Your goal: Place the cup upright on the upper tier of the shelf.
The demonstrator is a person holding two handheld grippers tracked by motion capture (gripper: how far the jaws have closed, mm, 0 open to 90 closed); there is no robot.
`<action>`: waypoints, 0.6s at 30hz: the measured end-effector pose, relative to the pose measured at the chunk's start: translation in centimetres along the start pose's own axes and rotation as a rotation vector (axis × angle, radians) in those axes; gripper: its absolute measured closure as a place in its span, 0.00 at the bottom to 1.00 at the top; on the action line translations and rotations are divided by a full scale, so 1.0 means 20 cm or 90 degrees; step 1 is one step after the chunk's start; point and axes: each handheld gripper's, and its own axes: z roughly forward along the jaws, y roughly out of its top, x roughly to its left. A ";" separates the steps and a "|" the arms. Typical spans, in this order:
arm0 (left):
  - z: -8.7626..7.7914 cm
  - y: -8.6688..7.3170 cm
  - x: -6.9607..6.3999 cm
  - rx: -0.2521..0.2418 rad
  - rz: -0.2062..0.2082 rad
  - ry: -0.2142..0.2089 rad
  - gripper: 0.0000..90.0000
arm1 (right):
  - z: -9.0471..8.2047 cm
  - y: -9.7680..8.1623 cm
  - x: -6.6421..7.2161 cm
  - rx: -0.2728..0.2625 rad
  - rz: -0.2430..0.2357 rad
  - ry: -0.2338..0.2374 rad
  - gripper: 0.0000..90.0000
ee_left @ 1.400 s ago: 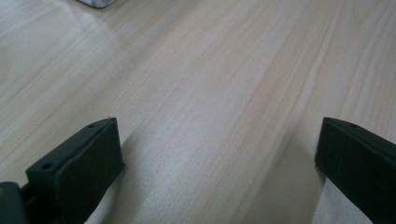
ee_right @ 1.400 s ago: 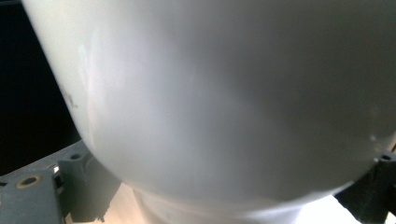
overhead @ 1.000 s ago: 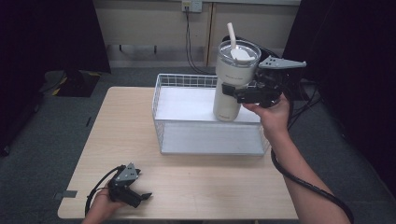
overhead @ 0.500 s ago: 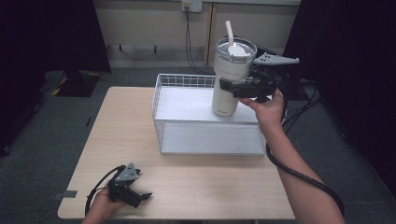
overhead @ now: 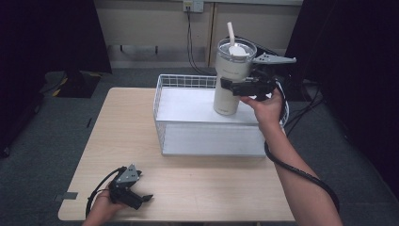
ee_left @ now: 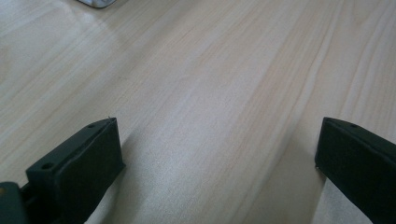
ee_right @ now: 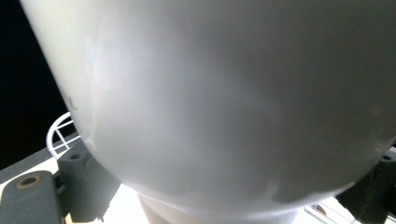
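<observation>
A cream tumbler (overhead: 230, 80) with a clear lid and a white straw stands upright over the right part of a white wire basket (overhead: 207, 139). My right gripper (overhead: 235, 87) is shut on the tumbler's middle from the right side. In the right gripper view the tumbler's wall (ee_right: 224, 102) is pressed between the two jaws of the right gripper (ee_right: 229, 191). I cannot tell whether its base touches the basket floor. My left gripper (overhead: 141, 197) lies near the table's front left corner, open. In the left gripper view my left gripper (ee_left: 217, 154) has only bare wood between its jaws.
The basket stands on the far right half of the wooden table (overhead: 211, 188). A black cable (overhead: 301, 174) trails along the right forearm. Dark curtains and a wall with a cable lie behind the table.
The right gripper has carried the tumbler slightly up and to the left over the basket. The left gripper has stayed in place.
</observation>
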 end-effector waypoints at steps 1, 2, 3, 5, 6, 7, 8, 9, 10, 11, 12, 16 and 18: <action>0.00 0.00 0.00 0.000 0.000 0.000 0.00 | 0.00 0.00 0.00 0.000 0.000 -0.002 0.10; 0.00 0.00 0.00 -0.001 0.000 0.000 0.00 | 0.01 0.00 -0.01 0.000 0.001 -0.003 0.10; 0.00 0.00 0.00 -0.001 0.000 -0.001 0.00 | 0.01 0.00 -0.01 -0.002 0.005 -0.003 0.10; 0.00 0.00 0.00 0.000 0.000 0.000 0.00 | 0.01 0.00 -0.02 -0.004 0.007 -0.004 0.10; 0.00 0.00 0.00 0.000 0.000 0.000 0.00 | 0.01 0.00 -0.02 -0.003 0.003 -0.009 0.10; 0.00 0.00 0.00 -0.001 0.000 0.000 0.00 | 0.01 0.00 -0.02 -0.003 0.002 -0.008 0.10; 0.00 0.00 0.00 0.000 0.001 0.001 0.00 | 0.01 0.00 -0.02 -0.003 0.002 -0.009 0.10; 0.00 0.00 0.00 0.000 0.000 0.000 0.00 | 0.01 0.00 -0.02 -0.004 0.003 -0.011 0.10; 0.00 0.00 0.00 0.000 0.000 0.000 0.00 | 0.01 0.00 -0.02 -0.003 0.000 -0.011 0.10; 0.00 0.00 0.00 0.000 0.000 0.000 0.00 | 0.01 0.00 -0.01 -0.003 -0.003 -0.010 0.10; 0.00 0.00 0.00 0.000 -0.001 0.000 0.00 | 0.02 0.00 -0.01 -0.002 -0.007 -0.010 0.10; 0.00 0.00 0.00 0.000 0.000 0.000 0.00 | 0.02 0.00 0.01 0.003 -0.023 -0.014 0.10; 0.00 0.00 0.00 0.000 -0.001 0.000 0.00 | 0.02 -0.01 0.01 0.001 -0.028 -0.015 0.10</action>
